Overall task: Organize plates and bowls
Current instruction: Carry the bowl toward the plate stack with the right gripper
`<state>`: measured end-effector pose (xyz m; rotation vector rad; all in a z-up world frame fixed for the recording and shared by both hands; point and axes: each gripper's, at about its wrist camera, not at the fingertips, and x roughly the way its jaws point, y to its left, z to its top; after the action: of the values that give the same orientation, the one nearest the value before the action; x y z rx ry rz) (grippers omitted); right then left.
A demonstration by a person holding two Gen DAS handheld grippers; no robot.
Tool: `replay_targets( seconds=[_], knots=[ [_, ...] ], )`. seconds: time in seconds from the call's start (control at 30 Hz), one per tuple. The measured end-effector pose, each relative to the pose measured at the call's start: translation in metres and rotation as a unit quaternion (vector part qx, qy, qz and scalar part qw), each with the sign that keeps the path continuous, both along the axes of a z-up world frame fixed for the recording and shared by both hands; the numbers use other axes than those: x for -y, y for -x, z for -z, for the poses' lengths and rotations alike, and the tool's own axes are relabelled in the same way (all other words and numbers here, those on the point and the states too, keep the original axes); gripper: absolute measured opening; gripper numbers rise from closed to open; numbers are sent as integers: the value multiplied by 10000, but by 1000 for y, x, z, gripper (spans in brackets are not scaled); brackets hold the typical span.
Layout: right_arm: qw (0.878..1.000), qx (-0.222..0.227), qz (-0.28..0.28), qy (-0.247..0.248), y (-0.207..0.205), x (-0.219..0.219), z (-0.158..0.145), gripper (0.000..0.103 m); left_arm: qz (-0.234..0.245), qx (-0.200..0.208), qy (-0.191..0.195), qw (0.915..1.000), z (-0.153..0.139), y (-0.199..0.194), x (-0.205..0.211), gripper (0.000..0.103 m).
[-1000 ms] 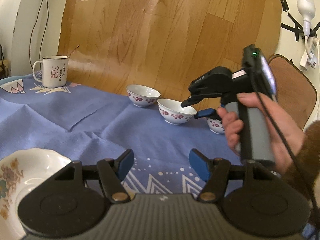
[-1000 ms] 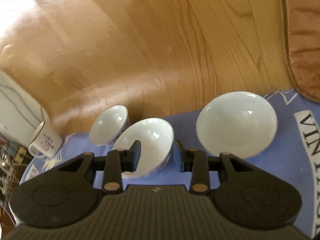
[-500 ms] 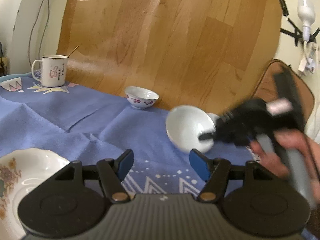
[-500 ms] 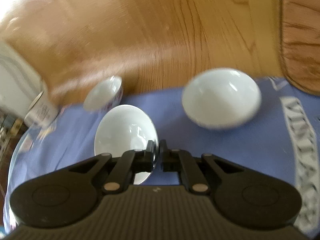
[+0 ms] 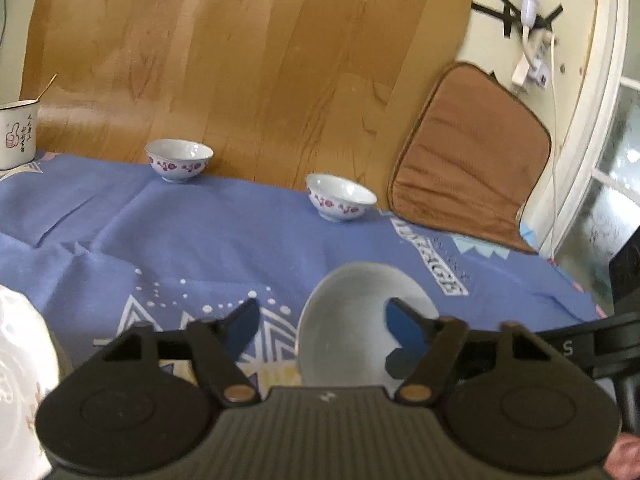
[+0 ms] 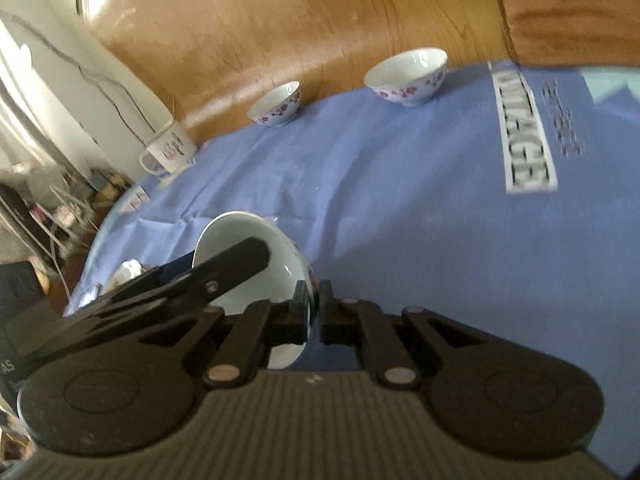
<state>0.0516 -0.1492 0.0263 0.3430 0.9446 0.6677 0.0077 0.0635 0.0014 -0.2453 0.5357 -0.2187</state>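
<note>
- Blue printed tablecloth (image 5: 224, 240) covers the table; wood-grain panel behind it, brown cushion (image 5: 472, 152) leaning at the right.
- Right gripper (image 6: 316, 312): jaws pressed together on the rim of a white bowl (image 6: 248, 248), 1 finger inside, 1 outside. The bowl hangs tipped, its mouth turned sideways, clear of the cloth.
- Left gripper (image 5: 320, 326): jaws about half spread and closing. In the left wrist view the held bowl (image 5: 348, 320) lies partly between them; its far rim sits behind the right-hand pad (image 5: 404, 324). No pad contact visible.
- 2 more bowls with red flower print stand upright at the far edge of the cloth, well apart: far left bowl (image 5: 179, 164), far right bowl (image 5: 341, 196).
- White plate (image 5: 20, 380) with a floral rim sits at the near left, partly cut off. Enamel mug (image 5: 18, 140) stands at the far left.
- Handling judgement: glazed porcelain, stiff, light, brittle, and slick on the pads. A 1-point rim pinch lets the bowl swing and slide.
- Best hold, as judged: across the rim wall, pads flat on inner and outer faces, or under the foot ring for support.
- Risk: a chip if rims knock during nesting; set down slowly, level.
</note>
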Motion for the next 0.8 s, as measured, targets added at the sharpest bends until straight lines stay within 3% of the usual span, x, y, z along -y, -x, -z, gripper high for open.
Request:
replay_targets(
  seconds=[0.03, 0.1, 0.27, 0.4, 0.57, 0.8],
  knots=[
    [9999, -68, 85, -113, -1, 2, 5, 8, 22, -63, -12, 10000, 1, -1, 0, 44],
    [9992, -102, 218, -333, 3, 5, 11, 9, 103, -159, 21, 9998, 4, -5, 1, 28],
    [9973, 110, 341, -644, 6, 7, 17, 10, 96, -119, 49, 9999, 4, -3, 0, 25],
    [9944, -63, 432, -962, 4, 15, 21, 10, 28, -183, 121, 9998, 4, -6, -4, 24],
    [9915, 102, 572, -1164, 9, 22, 19, 26, -47, -221, 97, 9997, 4, -7, -4, 27],
    [9894, 102, 584, -1323, 9, 26, 20, 26, -182, -161, 42, 9997, 3, -4, -4, 27]
  ],
)
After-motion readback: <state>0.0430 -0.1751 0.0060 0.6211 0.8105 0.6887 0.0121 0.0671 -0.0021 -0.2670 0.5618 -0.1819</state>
